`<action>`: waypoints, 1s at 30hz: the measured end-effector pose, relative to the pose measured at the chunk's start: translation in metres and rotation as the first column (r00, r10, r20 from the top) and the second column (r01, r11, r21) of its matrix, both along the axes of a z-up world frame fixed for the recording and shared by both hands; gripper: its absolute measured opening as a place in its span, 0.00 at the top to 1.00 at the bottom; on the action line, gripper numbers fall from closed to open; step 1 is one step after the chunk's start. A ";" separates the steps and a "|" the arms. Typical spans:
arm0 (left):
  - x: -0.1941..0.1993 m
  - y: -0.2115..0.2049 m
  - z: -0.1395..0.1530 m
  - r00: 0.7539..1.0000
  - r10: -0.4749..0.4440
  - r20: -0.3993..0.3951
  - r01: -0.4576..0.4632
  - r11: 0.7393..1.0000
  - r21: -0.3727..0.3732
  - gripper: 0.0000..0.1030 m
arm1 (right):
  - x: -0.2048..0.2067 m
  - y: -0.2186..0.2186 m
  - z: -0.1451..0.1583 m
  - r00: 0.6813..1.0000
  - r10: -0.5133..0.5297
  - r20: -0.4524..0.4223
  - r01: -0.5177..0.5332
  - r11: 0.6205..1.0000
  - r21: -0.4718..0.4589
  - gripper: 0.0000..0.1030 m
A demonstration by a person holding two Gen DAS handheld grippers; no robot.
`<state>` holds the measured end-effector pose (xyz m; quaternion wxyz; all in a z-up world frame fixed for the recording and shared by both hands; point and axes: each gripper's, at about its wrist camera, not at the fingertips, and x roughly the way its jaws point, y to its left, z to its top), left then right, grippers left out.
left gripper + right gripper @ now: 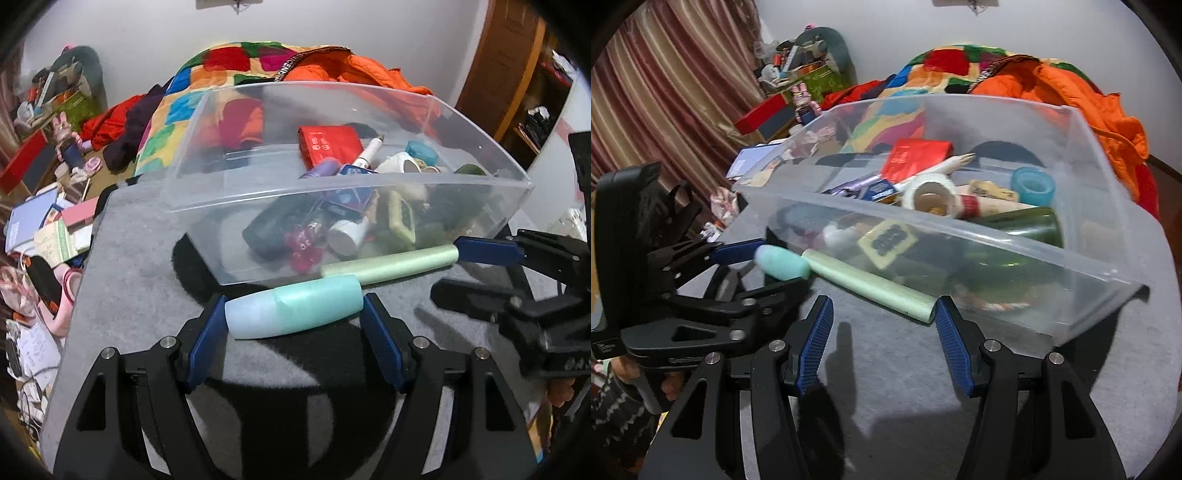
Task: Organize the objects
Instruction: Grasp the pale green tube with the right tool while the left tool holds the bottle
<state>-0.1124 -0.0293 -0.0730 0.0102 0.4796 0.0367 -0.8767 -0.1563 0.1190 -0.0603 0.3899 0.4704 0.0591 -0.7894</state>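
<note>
A clear plastic bin (229,192) (1100,155) stands on a grey felt mat (129,266) (905,369), filled with several small items. In front of it lie a teal and blue bottle (295,312) (781,262) and a pale green tube (391,264) (871,288). My left gripper (295,317) is open, its blue pads on either side of the bottle, which lies crosswise between them. My right gripper (884,317) is open, with the tube's end beside its right pad. The right gripper (480,254) also shows in the left wrist view.
Behind the bin lies a colourful blanket (236,66) and an orange jacket (1108,110). To the left are books, boxes and clutter (48,229) below the mat. A striped curtain (665,92) hangs at the far left. A wooden shelf (517,74) stands at the right.
</note>
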 end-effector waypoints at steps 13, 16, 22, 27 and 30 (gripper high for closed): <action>0.033 -0.003 0.004 0.998 -0.060 -0.024 0.061 0.997 0.048 0.29 | 0.019 0.001 0.005 0.993 0.094 -0.068 -0.089 0.993 0.073 0.48; 0.048 -0.005 0.005 0.995 -0.093 -0.028 0.094 0.994 0.054 0.29 | 0.017 -0.013 0.004 0.987 0.115 -0.116 -0.100 0.987 0.128 0.48; 0.055 -0.004 0.006 0.993 -0.111 -0.037 0.113 0.991 0.065 0.29 | 0.025 -0.028 -0.003 0.976 0.149 -0.160 -0.115 0.972 0.205 0.73; 0.052 0.004 0.007 0.991 -0.127 -0.049 0.131 0.988 0.080 0.29 | 0.042 -0.012 0.002 0.974 0.148 -0.173 -0.114 0.975 0.193 0.79; 0.051 0.014 0.007 0.987 -0.152 -0.056 0.156 0.985 0.079 0.29 | 0.051 0.007 0.002 0.979 0.125 -0.161 -0.095 0.978 0.186 0.82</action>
